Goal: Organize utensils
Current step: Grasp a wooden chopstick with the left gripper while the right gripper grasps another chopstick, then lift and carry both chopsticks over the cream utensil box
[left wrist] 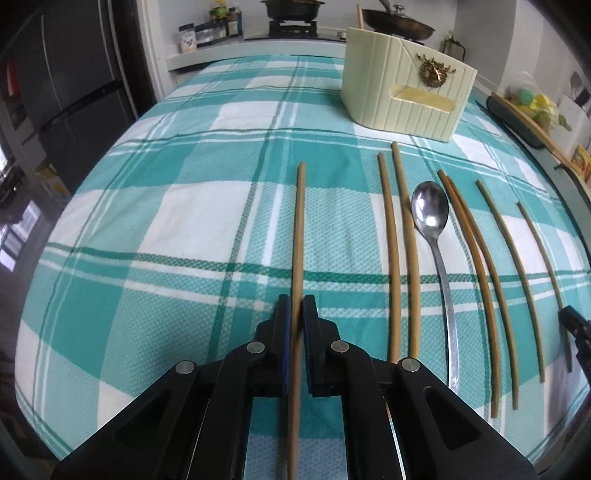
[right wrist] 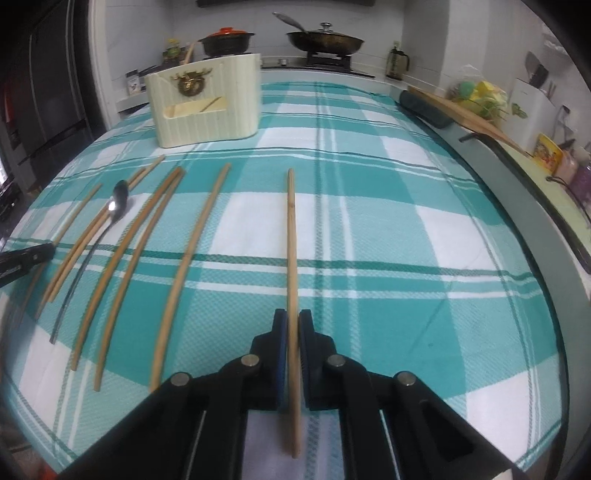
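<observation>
My left gripper (left wrist: 296,308) is shut on a wooden chopstick (left wrist: 299,229) that lies along the checked cloth, leftmost of the row. My right gripper (right wrist: 291,321) is shut on another wooden chopstick (right wrist: 292,236), rightmost of the row. Between them lie several more chopsticks (left wrist: 389,236) (right wrist: 184,258) and a metal spoon (left wrist: 430,210), which also shows in the right wrist view (right wrist: 118,201). A cream utensil holder (left wrist: 402,92) stands at the far side, also in the right wrist view (right wrist: 207,99). The right gripper's tip shows at the left wrist view's right edge (left wrist: 576,332).
The teal and white checked tablecloth (right wrist: 406,240) covers the table. A stove with pans (right wrist: 325,40) and spice jars (left wrist: 210,33) stand behind. A dark fridge (left wrist: 55,92) is at left. A cutting board and bags (right wrist: 476,107) lie past the table's right edge.
</observation>
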Demonstrator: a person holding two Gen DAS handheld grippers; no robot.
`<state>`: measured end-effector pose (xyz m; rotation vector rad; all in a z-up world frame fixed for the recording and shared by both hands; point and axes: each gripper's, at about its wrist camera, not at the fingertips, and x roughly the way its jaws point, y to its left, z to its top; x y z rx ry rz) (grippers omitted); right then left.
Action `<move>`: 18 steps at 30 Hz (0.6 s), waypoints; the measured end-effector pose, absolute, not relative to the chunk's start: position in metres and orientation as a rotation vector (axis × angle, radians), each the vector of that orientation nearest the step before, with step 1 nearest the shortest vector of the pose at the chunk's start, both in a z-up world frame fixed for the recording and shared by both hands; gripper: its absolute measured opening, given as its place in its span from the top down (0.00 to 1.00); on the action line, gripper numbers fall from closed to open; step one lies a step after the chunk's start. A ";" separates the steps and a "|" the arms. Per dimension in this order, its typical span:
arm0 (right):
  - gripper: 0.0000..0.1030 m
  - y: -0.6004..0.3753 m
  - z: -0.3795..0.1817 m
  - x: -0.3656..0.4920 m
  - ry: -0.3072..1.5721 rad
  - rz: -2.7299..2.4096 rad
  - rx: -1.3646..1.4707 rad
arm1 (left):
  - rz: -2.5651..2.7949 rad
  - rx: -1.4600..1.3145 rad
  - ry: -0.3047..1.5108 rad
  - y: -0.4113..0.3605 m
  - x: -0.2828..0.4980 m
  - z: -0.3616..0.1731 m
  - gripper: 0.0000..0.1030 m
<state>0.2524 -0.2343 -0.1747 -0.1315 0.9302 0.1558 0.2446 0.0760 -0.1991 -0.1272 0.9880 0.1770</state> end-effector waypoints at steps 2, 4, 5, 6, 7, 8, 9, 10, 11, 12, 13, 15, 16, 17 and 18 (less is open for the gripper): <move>0.93 -0.241 -0.174 0.248 0.932 0.155 -0.124 | 0.144 -0.153 0.989 0.082 0.243 -0.199 0.84; 0.80 -0.245 -0.173 0.247 0.935 0.170 -0.113 | 0.098 -0.174 0.984 0.086 0.242 -0.198 0.63; 0.59 -0.246 -0.173 0.246 0.934 0.181 -0.102 | 0.094 -0.174 0.981 0.088 0.241 -0.197 0.45; 0.50 -0.247 -0.172 0.245 0.930 0.189 -0.088 | 0.097 -0.170 0.973 0.091 0.241 -0.196 0.37; 0.47 -0.248 -0.171 0.245 0.922 0.194 -0.077 | 0.095 -0.166 0.968 0.094 0.241 -0.195 0.37; 0.47 -0.249 -0.170 0.245 0.916 0.199 -0.074 | 0.090 -0.165 0.971 0.097 0.243 -0.194 0.37; 0.47 -0.248 -0.170 0.247 0.917 0.205 -0.080 | 0.081 -0.167 0.978 0.101 0.245 -0.195 0.37; 0.47 -0.248 -0.171 0.247 0.920 0.212 -0.087 | 0.071 -0.169 0.987 0.104 0.248 -0.196 0.37; 0.47 -0.248 -0.171 0.249 0.922 0.218 -0.091 | 0.064 -0.161 1.004 0.106 0.251 -0.198 0.36; 0.47 -0.248 -0.171 0.251 0.924 0.222 -0.092 | 0.067 -0.145 1.017 0.108 0.255 -0.200 0.36; 0.47 -0.248 -0.172 0.253 0.931 0.227 -0.095 | 0.070 -0.121 1.014 0.108 0.258 -0.201 0.35; 0.47 -0.248 -0.175 0.258 0.947 0.237 -0.109 | 0.067 -0.060 1.024 0.106 0.264 -0.203 0.33; 0.46 -0.247 -0.177 0.261 0.952 0.242 -0.125 | 0.063 -0.036 1.025 0.104 0.267 -0.204 0.32; 0.46 -0.245 -0.178 0.263 0.942 0.248 -0.144 | 0.056 -0.023 1.028 0.104 0.270 -0.204 0.30; 0.46 -0.244 -0.178 0.266 0.941 0.256 -0.156 | 0.048 -0.019 1.031 0.105 0.274 -0.204 0.29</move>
